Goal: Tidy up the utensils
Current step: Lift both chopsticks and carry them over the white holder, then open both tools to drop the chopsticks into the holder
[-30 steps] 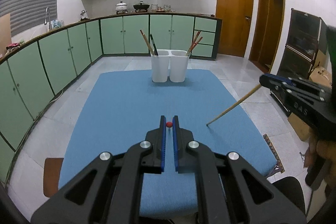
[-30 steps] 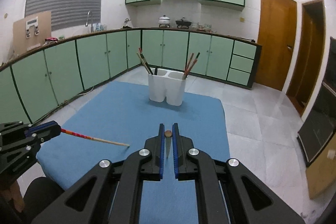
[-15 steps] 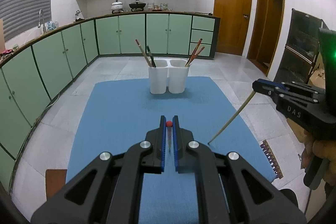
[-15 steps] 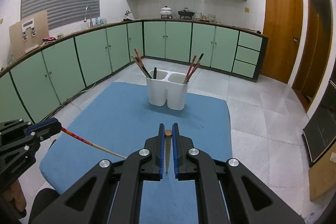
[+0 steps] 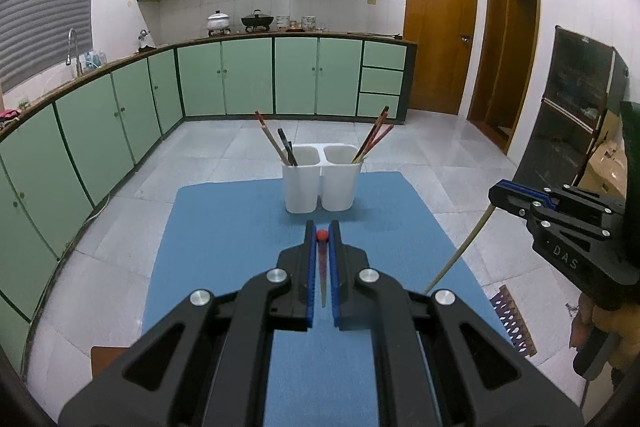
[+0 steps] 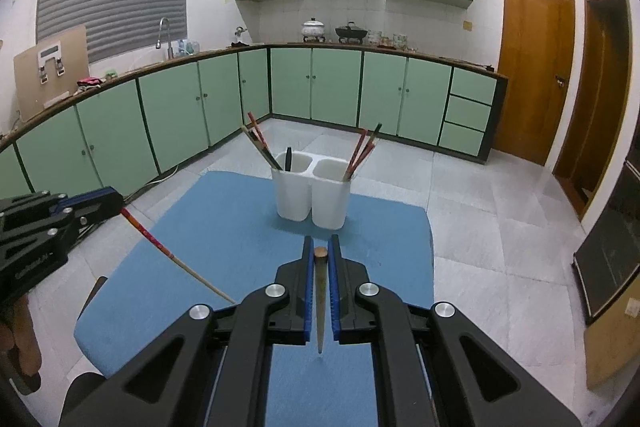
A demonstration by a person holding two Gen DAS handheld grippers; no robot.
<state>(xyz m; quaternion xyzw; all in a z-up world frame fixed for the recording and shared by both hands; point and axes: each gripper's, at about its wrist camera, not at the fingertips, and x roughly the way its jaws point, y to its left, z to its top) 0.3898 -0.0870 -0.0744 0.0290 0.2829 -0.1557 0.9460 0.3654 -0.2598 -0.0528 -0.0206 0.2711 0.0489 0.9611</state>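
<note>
Left grip: since your left gripper (image 5: 322, 233) is clamped on a red-tipped chopstick (image 6: 168, 254), its fingers nearly together, you carry it thick end forward and thin end hanging down, which looks set for dropping it tip-first.
Right grip: your right gripper (image 6: 321, 251) is likewise closed tight on a plain wooden chopstick (image 5: 460, 251), butt end at the fingertips, point slanting down toward the mat.
Height: both sticks hang clear of the mat, so you seem to be mid-carry, not yet at the holder.
Mat: a blue cloth (image 5: 224, 239) covers the table, bare apart from the holder.
Holder: a white two-cup holder (image 5: 320, 183) stands at the far middle of the mat, well ahead of both grippers.
Contents: each cup has chopsticks leaning outward, so aim for the open middle of the rim.
Room: behind it lie grey floor tiles, green cabinets, a hob with pots and two brown doors.
</note>
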